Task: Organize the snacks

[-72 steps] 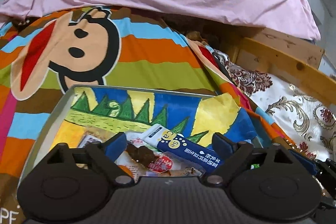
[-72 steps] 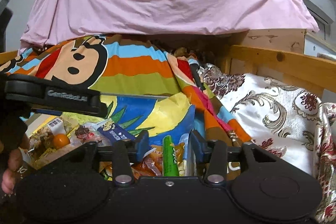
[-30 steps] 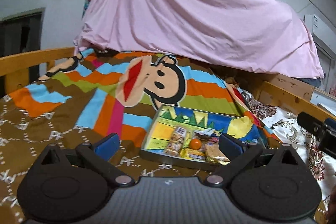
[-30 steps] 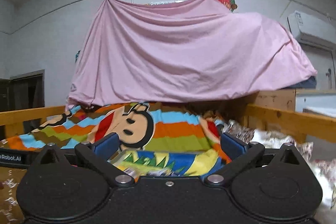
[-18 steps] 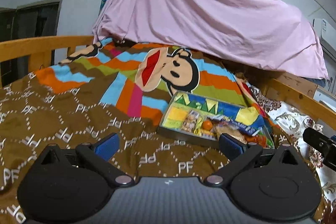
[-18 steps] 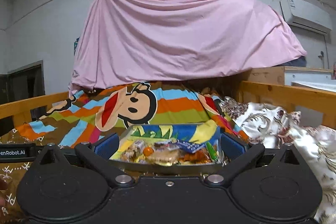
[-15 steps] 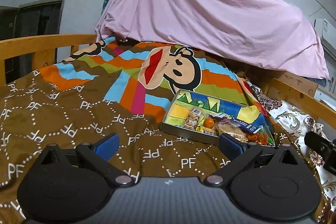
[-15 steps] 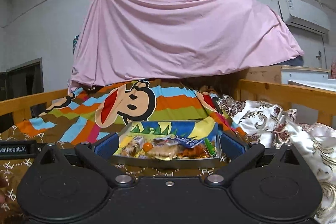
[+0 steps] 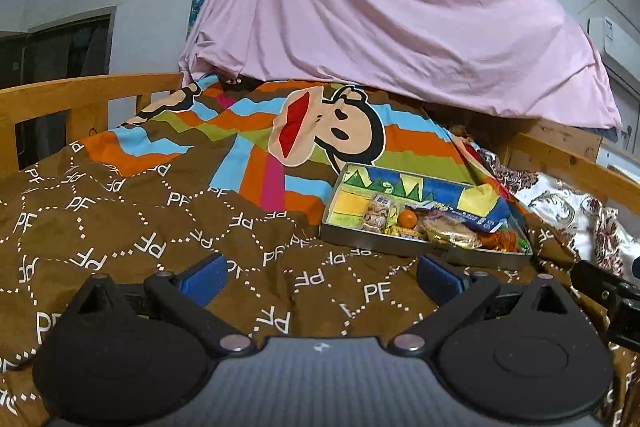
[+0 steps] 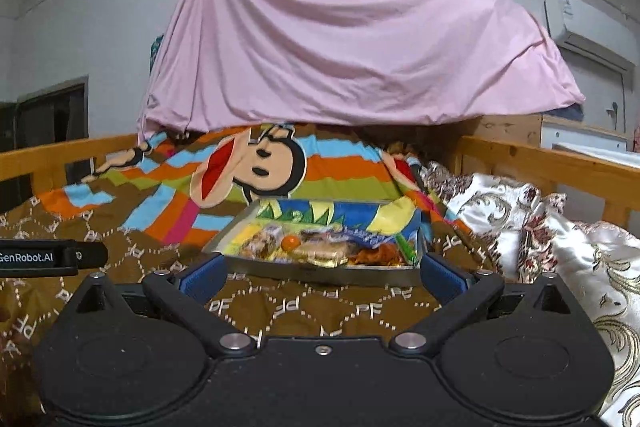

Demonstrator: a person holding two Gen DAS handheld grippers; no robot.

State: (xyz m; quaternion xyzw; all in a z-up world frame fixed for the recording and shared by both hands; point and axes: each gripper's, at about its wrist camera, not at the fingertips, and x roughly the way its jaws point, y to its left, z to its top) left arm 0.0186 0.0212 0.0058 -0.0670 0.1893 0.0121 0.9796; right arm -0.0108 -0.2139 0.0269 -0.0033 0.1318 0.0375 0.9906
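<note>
A metal tray [image 9: 376,245] with a colourful printed liner lies on the bed and holds several snack packets and a small orange [image 9: 407,218]. It also shows in the right wrist view [image 10: 320,273], with the orange [image 10: 289,242] among the packets. My left gripper [image 9: 322,277] is open and empty, held back from the tray over the brown blanket. My right gripper [image 10: 322,275] is open and empty, just short of the tray's near edge.
The brown "PF" blanket [image 9: 140,227] and a striped monkey-print cover [image 9: 332,131] spread over the bed. Wooden rails [image 9: 80,99] run along both sides. A floral quilt [image 10: 560,247] lies at the right. A pink sheet [image 10: 340,59] hangs at the back.
Both grippers have pulled back from the tray, which now looks smaller and farther away. The right gripper opened from nearly closed among the snacks. Both are empty.
</note>
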